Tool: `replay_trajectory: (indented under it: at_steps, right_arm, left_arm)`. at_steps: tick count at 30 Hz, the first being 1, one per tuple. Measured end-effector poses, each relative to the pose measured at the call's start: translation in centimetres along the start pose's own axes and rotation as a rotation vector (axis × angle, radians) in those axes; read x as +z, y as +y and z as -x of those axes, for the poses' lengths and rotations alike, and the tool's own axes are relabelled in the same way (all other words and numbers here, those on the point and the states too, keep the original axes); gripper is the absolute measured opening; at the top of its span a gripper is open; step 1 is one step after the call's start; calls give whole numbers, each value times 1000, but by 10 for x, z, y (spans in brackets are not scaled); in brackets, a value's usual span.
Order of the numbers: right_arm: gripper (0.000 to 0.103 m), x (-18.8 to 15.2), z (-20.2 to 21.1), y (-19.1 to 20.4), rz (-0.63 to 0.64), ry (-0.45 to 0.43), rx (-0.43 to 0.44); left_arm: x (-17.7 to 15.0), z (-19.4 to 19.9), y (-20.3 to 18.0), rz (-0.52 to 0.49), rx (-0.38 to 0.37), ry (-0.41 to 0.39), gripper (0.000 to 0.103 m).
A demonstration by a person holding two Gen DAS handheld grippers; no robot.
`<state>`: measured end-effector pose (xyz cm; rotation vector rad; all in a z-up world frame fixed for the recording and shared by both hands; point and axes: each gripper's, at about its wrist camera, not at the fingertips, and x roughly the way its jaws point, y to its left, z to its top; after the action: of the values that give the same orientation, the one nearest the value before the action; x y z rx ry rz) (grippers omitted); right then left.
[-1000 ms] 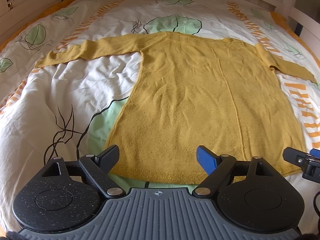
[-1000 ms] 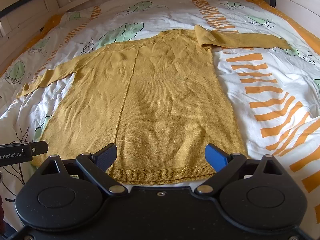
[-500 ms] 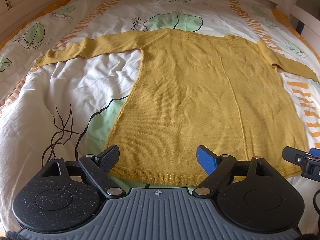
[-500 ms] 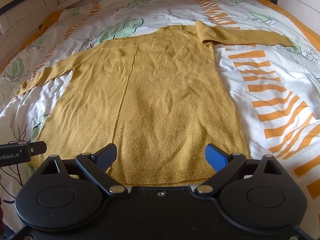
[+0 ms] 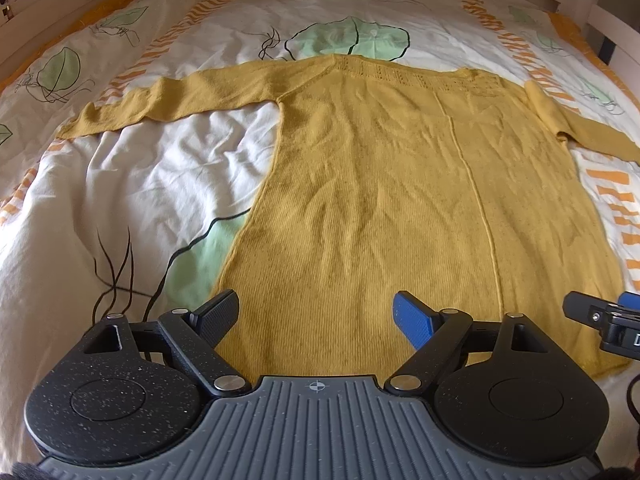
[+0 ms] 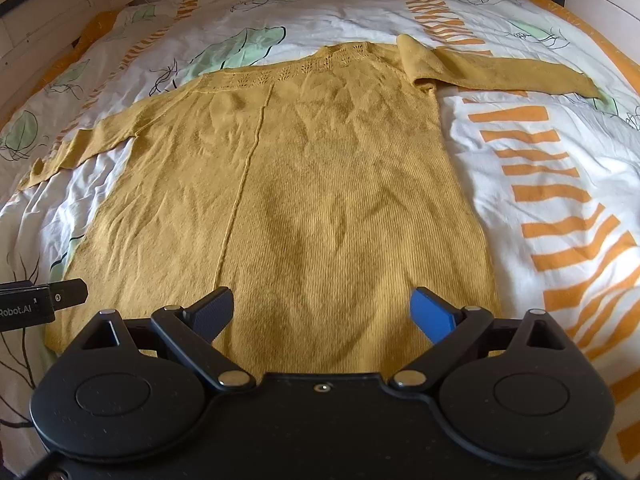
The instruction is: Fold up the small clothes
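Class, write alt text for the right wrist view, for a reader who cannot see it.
A mustard-yellow knitted long-sleeved sweater lies flat, sleeves spread, on a white bedspread printed with green leaves and orange stripes. The right gripper hovers at its near hem, jaws wide open and empty. The left gripper pokes in at the left edge.

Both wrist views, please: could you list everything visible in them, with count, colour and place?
sweater: one, mustard yellow, spread flat on the bed, sleeves out to both sides, hem nearest the grippers.
duvet cover: one, white with green leaves and orange stripes, under the sweater.
bed frame: one, pale wood, around the bed's edges.
left gripper: one, black with one blue finger pad, open, over the hem.
right gripper: one, black with one blue pad, open, over the hem.
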<state>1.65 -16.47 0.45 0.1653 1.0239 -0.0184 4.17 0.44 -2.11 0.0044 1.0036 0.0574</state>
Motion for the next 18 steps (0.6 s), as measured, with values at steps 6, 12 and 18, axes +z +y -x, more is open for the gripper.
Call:
replay_trajectory:
  at_steps: [6,12,18]
  right_arm:
    - [96,16,-10,0,0,-6,0]
    - [96,22,-16,1,-1,-2,8]
    - [96,28,-21,-5,-2,16,23]
  left_arm:
    - [13,-12,-4,-13,5,7,84]
    - [21,-18,-8,-31,5,17,84]
    - [34,-23,-10,-29,-6,12,84]
